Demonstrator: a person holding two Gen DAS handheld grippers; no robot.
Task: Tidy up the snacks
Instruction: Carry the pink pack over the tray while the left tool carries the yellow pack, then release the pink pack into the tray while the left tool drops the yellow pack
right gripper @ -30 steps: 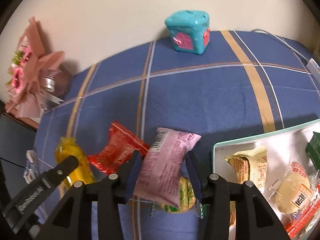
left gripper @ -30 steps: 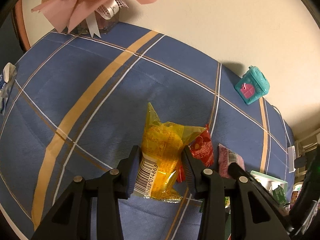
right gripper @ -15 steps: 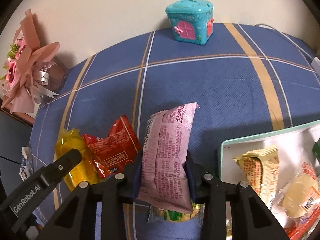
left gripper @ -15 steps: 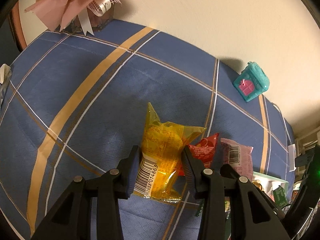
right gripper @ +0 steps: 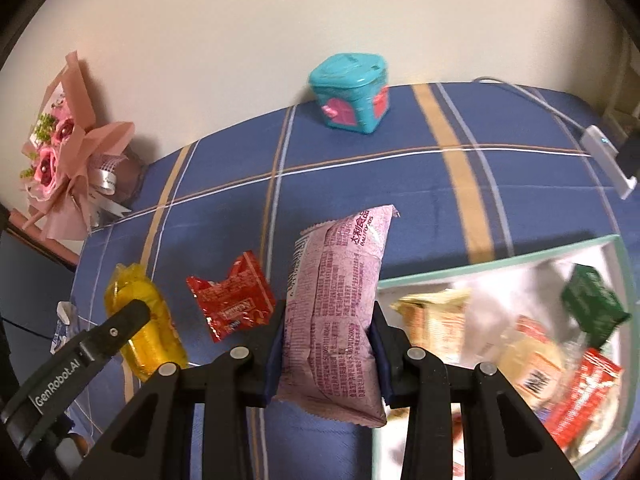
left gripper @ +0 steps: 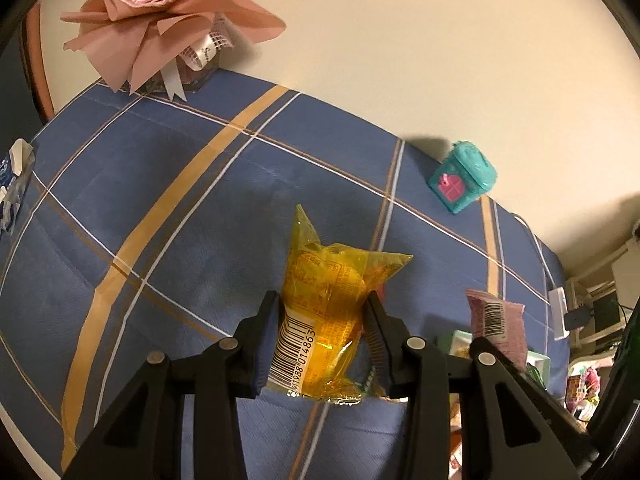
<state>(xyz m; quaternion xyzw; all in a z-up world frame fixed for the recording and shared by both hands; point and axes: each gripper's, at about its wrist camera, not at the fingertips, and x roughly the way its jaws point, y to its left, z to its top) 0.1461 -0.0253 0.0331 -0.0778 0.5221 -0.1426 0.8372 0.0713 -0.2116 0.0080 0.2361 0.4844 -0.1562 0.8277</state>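
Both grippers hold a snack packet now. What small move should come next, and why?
Probably carry the right gripper sideways over the white tray and release there. Its pads clamp the pink packet, held off the blue cloth, and the tray with other snacks lies just beside it. The left gripper with the yellow packet is farther away and could follow.

place: home | cues: plaid tablecloth [left gripper: 168,184]; paper-wrapped rose bouquet [left gripper: 160,12]; toy house [right gripper: 352,96]
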